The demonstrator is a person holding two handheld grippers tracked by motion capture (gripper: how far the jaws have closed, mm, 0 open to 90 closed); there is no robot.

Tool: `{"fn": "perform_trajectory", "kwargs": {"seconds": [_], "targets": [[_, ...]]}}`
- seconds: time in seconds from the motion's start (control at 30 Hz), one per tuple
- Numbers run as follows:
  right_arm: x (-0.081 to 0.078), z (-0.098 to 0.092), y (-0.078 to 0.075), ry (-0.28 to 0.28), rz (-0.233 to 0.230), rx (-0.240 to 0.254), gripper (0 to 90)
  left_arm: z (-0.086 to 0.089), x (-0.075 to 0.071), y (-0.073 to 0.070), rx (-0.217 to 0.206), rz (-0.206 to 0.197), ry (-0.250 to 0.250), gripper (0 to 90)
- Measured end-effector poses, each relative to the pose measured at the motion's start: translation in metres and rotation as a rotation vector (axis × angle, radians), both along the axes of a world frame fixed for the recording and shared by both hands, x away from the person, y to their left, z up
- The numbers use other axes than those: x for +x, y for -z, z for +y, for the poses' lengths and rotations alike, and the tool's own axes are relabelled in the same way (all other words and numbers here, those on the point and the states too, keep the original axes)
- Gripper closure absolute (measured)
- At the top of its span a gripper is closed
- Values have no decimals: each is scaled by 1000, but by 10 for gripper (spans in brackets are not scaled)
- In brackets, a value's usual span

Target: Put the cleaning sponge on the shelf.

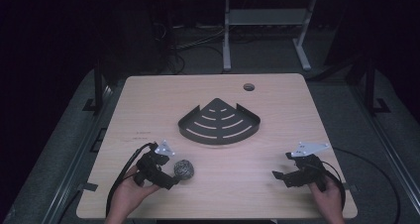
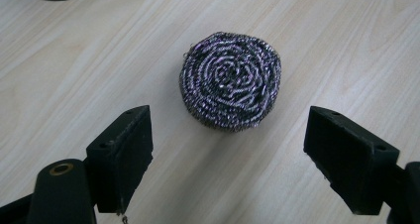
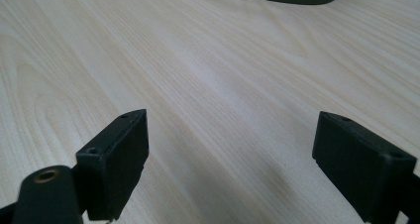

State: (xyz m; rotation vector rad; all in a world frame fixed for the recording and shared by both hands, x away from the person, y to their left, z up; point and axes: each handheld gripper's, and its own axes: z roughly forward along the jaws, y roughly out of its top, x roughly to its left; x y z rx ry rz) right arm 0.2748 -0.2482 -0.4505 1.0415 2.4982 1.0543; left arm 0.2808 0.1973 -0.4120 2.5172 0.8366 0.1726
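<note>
Dim room, light mostly on table (image 1: 148,92): pale wood, round hole (image 1: 248,87) nr far right corner. Grey floor (image 1: 356,120) around. White frame legs (image 1: 227,35) beyond far edge, cables (image 1: 183,43) nr them.

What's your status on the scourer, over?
Left gripper open, jaws apart just short of the steel scourer, not touching. Right gripper open over bare table. Corner rack sits beyond. Nothing in the way.
</note>
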Motion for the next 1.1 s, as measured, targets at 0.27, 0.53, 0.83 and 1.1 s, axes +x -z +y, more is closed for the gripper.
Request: {"fn": "perform_trajectory", "kwargs": {"seconds": [0.27, 0.53, 0.83, 1.1], "targets": [[0, 0, 0, 1, 1, 6, 138, -10, 7, 5, 17, 16, 16, 186], [0, 0, 0, -3, -2, 4, 139, -18, 13, 9, 39, 41, 27, 193], [0, 0, 0, -4, -1, 5, 139, -22, 17, 15, 50, 58, 32, 203], [1, 1, 0, -6, -1, 5, 139, -26, 22, 18, 74, 72, 44, 224]]}}
